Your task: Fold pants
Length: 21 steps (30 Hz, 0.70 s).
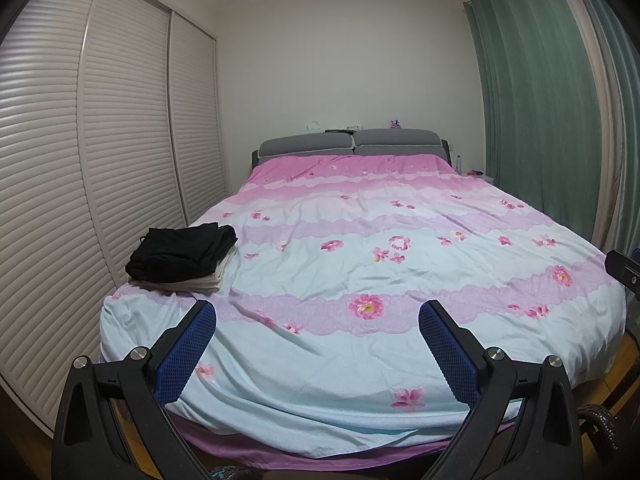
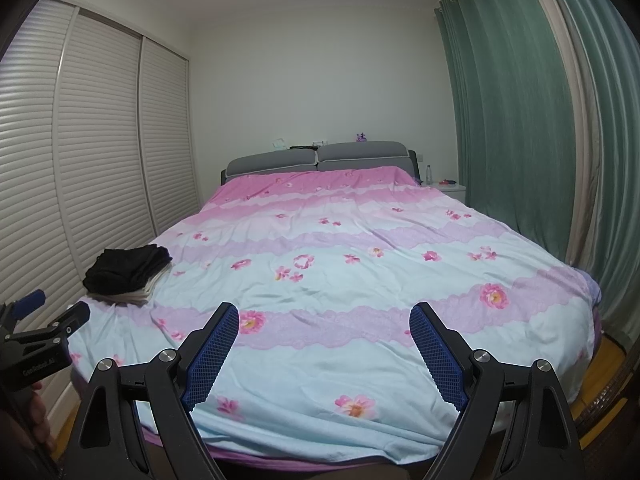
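Both grippers held with jaws wide apart at the foot of the bed, folded pants stacked at its near left corner.

Nearest, the left gripper [image 1: 318,320] and the right gripper [image 2: 324,322] hold nothing, blue pads spread over the floral bedspread [image 1: 360,272]. Beyond, folded black pants [image 1: 182,254] top a small stack on pale folded garments [image 1: 208,282] (their kind is unclear), beside the louvred wardrobe doors [image 1: 120,120]. Farther back, a grey headboard [image 1: 348,142] stands against the wall, green curtains [image 1: 540,100] hanging on the right.
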### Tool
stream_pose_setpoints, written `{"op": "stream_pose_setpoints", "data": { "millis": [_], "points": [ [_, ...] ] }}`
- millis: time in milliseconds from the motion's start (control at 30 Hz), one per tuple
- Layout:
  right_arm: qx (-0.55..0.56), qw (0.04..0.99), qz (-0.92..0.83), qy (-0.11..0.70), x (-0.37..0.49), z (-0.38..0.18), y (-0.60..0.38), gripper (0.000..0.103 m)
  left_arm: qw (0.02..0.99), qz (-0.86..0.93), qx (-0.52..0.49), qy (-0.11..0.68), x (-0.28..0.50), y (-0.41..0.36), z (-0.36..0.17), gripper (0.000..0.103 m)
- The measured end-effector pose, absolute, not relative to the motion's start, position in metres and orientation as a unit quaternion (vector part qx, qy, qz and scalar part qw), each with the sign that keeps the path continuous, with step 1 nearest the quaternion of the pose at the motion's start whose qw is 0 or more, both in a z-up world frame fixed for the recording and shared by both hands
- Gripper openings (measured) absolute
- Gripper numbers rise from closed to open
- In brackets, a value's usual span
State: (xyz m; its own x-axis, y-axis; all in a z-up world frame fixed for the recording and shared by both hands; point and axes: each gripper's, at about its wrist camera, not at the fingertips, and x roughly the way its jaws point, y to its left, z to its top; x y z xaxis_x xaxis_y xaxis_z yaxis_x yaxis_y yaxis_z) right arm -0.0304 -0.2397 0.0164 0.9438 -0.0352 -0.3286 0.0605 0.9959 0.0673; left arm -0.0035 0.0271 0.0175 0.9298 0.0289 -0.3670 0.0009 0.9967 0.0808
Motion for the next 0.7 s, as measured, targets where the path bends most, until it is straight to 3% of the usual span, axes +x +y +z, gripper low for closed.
{"op": "stream_pose_setpoints", "data": {
  "millis": [700],
  "points": [
    [0.043,0.985,-0.024,0.164,-0.0326,0.0182,-0.2359,0.088,0.982,0.005,0.032,0.185,-0.0064,0.0264,0.0228,0.103]
  ]
}}
